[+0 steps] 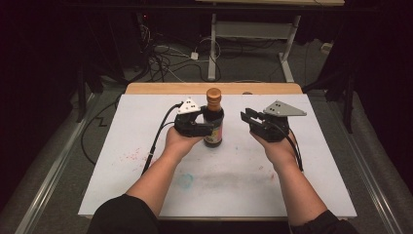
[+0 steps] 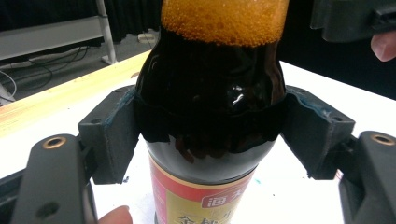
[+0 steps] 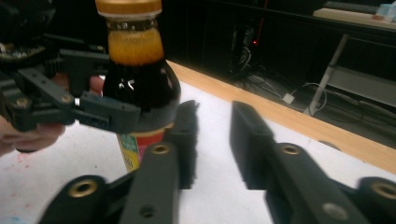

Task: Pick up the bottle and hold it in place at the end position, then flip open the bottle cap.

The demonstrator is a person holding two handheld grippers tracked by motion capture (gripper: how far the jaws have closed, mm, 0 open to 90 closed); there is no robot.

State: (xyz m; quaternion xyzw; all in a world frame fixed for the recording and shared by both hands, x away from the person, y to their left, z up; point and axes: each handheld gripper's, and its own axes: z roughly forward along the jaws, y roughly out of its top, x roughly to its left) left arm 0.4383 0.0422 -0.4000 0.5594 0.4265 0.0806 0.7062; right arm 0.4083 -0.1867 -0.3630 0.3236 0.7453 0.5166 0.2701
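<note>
A dark sauce bottle (image 1: 213, 122) with a golden cap and a red and yellow label stands upright on the white table top (image 1: 219, 180), towards the back middle. My left gripper (image 1: 207, 127) is shut on the bottle's shoulder (image 2: 210, 93), one pad pressing on each side. To the right of the bottle (image 3: 140, 79) and apart from it, my right gripper (image 1: 246, 116) points toward it at about shoulder height. Its jaws (image 3: 212, 112) stand a little apart with nothing between them.
A wooden strip (image 1: 214, 88) runs along the table's far edge. Red (image 1: 129, 157) and teal (image 1: 185, 181) paint marks stain the top. Beyond the table, cables (image 1: 160, 58) lie on the floor beside a desk frame (image 1: 212, 48).
</note>
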